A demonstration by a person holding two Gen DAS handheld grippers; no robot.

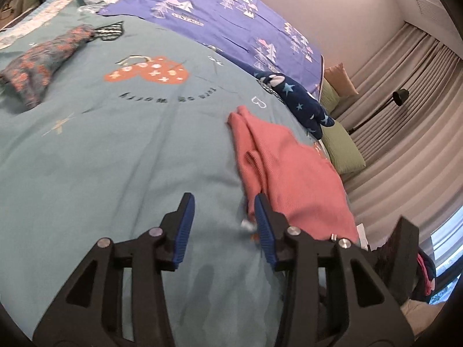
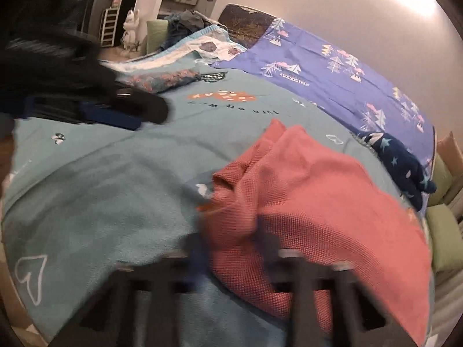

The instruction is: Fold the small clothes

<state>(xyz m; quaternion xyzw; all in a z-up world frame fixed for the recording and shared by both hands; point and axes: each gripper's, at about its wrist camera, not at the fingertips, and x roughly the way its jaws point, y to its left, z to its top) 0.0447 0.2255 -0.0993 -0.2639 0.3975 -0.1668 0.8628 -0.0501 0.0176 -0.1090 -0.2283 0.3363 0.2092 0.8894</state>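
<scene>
Right tool [image 2: 231, 248] is motion-blurred at the bottom of its own view, its tips buried under the near edge of the pink knit garment [image 2: 312, 202]. The fingers look drawn together on that fabric, but blur hides the exact contact.

Left tool [image 1: 224, 217] is sharp: blue pads [image 1: 183, 228] apart, nothing between them, hovering over bare teal bedspread [image 1: 130, 144], with the right-hand pad just beside the garment's near left edge.

The garment lies rumpled on the bed's right half, its far end bunched.

A navy star-print piece [image 1: 301, 101] sits beyond it at the bed edge, partly cut off. A floral patterned piece [image 1: 40, 63] lies far left.

There is wide open bedspread between the two. A purple sheet [image 1: 231, 20] covers the far side.
</scene>
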